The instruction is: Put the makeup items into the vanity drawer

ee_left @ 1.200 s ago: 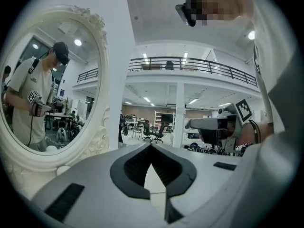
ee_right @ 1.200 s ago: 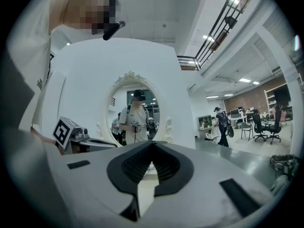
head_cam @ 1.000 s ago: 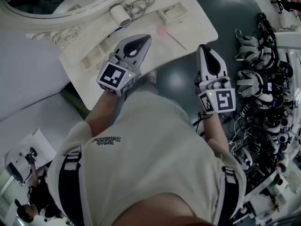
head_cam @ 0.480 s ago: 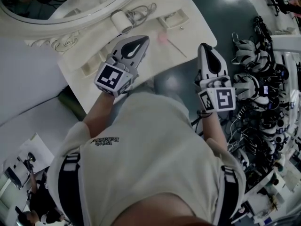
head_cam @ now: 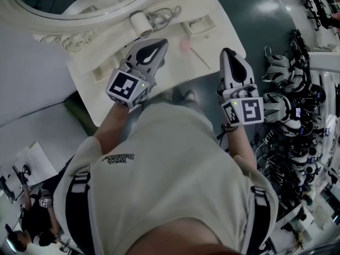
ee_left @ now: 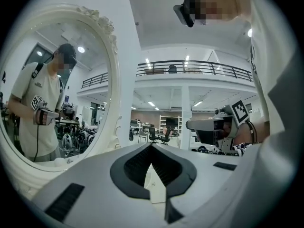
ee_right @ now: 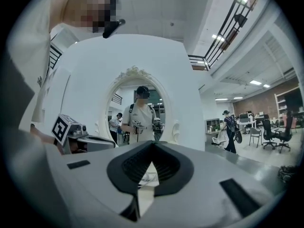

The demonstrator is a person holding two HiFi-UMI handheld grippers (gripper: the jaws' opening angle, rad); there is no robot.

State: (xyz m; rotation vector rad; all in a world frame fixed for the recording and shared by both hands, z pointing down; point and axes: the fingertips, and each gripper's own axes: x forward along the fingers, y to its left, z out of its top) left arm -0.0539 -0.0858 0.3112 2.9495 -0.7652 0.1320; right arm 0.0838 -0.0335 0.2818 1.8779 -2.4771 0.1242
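Currently both grippers sit marginally nearer the vanity than a second earlier; no other change is evident.

Left gripper (head_cam: 159,45): it is held above the vanity top (head_cam: 175,70) and points toward the mirror (head_cam: 69,12). Its fingers are together, with nothing between them.

Makeup items: a white cylindrical container (head_cam: 141,22) lies near the mirror frame. A pink-tipped stick (head_cam: 192,51) lies just right of the left gripper's tip, apart from it. A small tray (head_cam: 197,25) lies beyond the stick. All occupy the same places on the top as before.

Right gripper (head_cam: 230,54): it is held off the right edge of the vanity top, over the floor. Its fingers are together and nothing is held.

Drawer: it is not visible in any view, so whether it is open cannot be determined.

Assessment: the shift is an approach only. No item is collected or stowed, so the task is judged to be at its start. The fingers need to part before any pickup.
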